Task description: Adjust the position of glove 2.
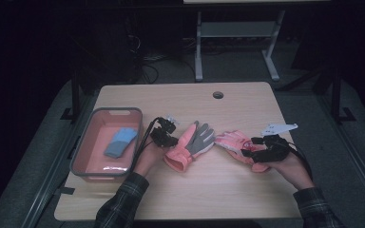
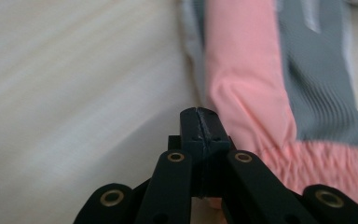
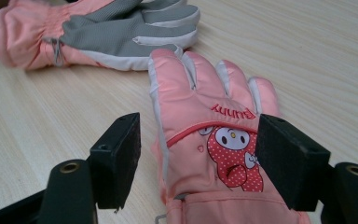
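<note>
Centrally on the wooden table: two pink gloves, lying flat and side by side, fingertips near one another. Palm-up glove, grey palm showing, cuff toward the person, fingers toward the far edge. Cartoon glove, back upward, printed with a red spotted figure and red lettering, just right of the first in the high view.

Left gripper: jaws clenched tight together, nothing between them, tip down near the tabletop just beside the pink edge of the palm-up glove; whether tip and fabric touch, cannot tell. Held by the left hand, plaid sleeve below.

Right gripper: jaws spread wide, one on either side of the cartoon glove near its cuff, pads clear of the fabric, glove lying loose on the table between them. Seen from above as a black body over the cuff end of that glove, with a grey three-cornered plate on top.

Farther left: pink bin with a grey rim, holding a blue folded cloth. Near the far table edge: round cable hole.
</note>
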`<state>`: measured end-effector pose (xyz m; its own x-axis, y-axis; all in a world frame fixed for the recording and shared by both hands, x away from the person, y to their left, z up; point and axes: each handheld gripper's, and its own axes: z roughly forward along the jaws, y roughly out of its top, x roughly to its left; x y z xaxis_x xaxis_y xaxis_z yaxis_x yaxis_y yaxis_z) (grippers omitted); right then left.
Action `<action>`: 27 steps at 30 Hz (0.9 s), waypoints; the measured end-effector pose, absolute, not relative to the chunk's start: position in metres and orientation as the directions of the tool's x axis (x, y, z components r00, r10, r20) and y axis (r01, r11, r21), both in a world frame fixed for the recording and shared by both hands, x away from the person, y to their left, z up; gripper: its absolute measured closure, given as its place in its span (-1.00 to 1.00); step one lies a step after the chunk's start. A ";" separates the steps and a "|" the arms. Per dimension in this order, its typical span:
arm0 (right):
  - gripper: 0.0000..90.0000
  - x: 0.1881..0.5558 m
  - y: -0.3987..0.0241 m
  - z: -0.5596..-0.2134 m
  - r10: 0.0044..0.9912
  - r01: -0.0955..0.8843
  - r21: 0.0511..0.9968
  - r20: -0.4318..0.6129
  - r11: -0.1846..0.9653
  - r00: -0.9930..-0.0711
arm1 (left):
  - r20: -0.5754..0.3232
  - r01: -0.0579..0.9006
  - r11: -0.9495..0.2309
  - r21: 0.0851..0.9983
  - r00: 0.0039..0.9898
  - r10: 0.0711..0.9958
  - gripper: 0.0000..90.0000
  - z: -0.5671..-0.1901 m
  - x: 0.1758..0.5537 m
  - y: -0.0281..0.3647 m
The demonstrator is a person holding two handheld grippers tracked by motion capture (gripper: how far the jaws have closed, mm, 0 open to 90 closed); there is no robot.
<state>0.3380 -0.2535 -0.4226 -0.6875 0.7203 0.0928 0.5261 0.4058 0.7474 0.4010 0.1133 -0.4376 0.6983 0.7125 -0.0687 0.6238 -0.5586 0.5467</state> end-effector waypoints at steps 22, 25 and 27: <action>-0.30 0.338 -0.251 -0.422 0.718 0.530 0.743 0.098 0.408 -0.689 | -0.165 0.463 -0.641 0.611 0.867 0.470 0.99 -0.450 0.343 0.063; -0.29 0.339 -0.253 -0.422 0.719 0.530 0.749 0.105 0.398 -0.687 | -0.166 0.443 -0.658 0.609 0.882 0.441 0.99 -0.451 0.341 0.052; -0.25 0.339 -0.255 -0.421 0.714 0.530 0.751 0.114 0.393 -0.691 | -0.170 0.440 -0.659 0.610 0.885 0.434 0.99 -0.452 0.339 0.045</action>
<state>0.3387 -0.2553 -0.4206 -0.6906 0.7141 0.1144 0.5304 0.3927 0.7513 0.3394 0.0446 -0.4518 0.8849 0.4336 -0.1699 0.4400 -0.6588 0.6102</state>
